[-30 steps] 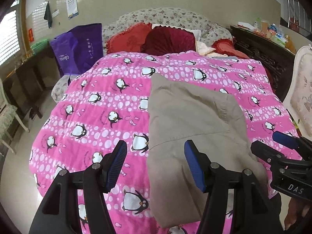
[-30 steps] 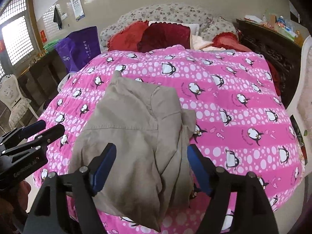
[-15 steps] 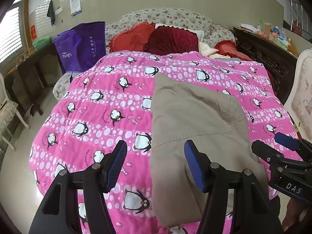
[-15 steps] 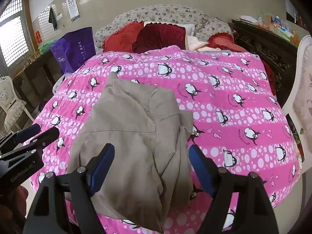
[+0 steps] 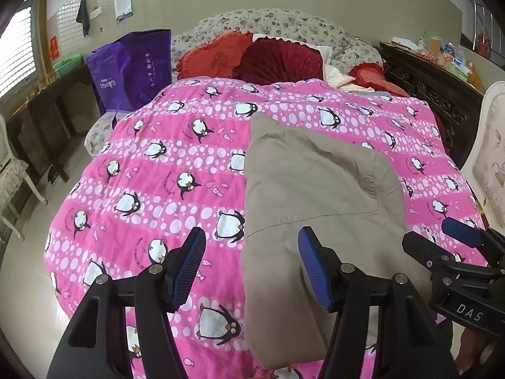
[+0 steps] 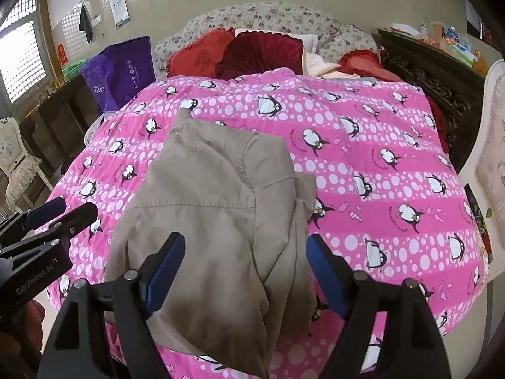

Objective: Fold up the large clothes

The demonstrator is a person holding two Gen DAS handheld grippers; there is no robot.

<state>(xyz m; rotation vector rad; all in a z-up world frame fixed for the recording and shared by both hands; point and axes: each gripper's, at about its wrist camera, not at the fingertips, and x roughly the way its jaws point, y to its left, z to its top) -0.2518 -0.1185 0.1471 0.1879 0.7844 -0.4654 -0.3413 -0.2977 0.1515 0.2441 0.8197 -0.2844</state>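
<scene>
A beige garment (image 5: pixel 315 195) lies partly folded on the pink penguin quilt (image 5: pixel 176 170), its near end hanging toward the bed's front edge. In the right wrist view the garment (image 6: pixel 214 208) shows a loose bunched layer along its right side. My left gripper (image 5: pixel 252 263) is open and empty, held above the garment's near left edge. My right gripper (image 6: pixel 244 271) is open and empty, held above the garment's near end. Each gripper shows at the side of the other's view, the right one (image 5: pixel 454 243) and the left one (image 6: pixel 60 211).
Red pillows (image 5: pixel 252 60) and a floral headboard (image 5: pixel 277 25) are at the far end of the bed. A purple bag (image 5: pixel 132 69) stands at the left. A dark sideboard (image 5: pixel 442 85) and a white chair (image 5: pixel 492 158) are at the right.
Both grippers have drawn back and up slightly, staying open. The garment has not moved.
</scene>
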